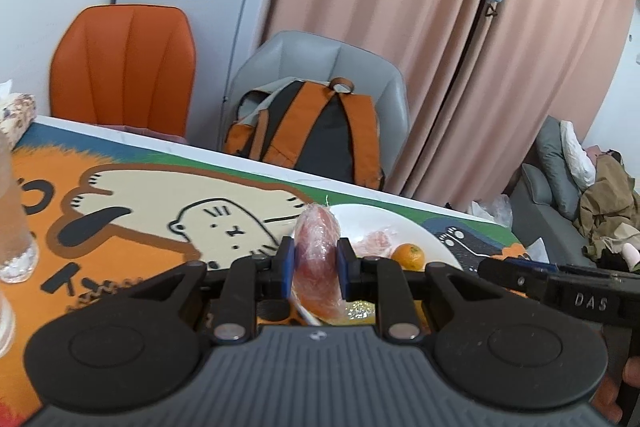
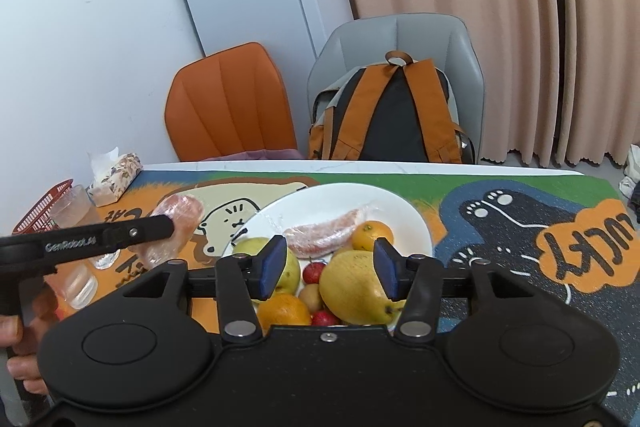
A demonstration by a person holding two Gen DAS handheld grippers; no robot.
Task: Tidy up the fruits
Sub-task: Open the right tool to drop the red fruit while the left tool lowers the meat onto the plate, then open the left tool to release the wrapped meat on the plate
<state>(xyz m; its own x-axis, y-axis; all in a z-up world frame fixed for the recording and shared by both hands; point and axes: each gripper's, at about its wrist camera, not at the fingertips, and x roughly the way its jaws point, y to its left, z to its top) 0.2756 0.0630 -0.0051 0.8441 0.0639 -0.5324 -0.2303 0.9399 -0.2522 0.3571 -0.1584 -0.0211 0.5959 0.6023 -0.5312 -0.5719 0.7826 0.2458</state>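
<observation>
My left gripper (image 1: 316,269) is shut on a pink grapefruit wedge wrapped in plastic film (image 1: 316,251), held above the cartoon mat left of the white plate (image 1: 384,223). The right wrist view shows that wedge (image 2: 176,227) in the left gripper (image 2: 170,225). My right gripper (image 2: 328,269) is open and empty, hovering over the plate (image 2: 412,223). The plate holds another wrapped wedge (image 2: 324,231), a mango (image 2: 352,287), oranges (image 2: 372,233), a green apple (image 2: 290,267), strawberries (image 2: 314,271) and a kiwi (image 2: 311,297).
A drinking glass (image 2: 76,211), a red basket (image 2: 40,207) and a tissue pack (image 2: 114,175) stand at the table's left. An orange chair (image 2: 230,103) and a grey chair with a backpack (image 2: 386,111) stand behind the far table edge.
</observation>
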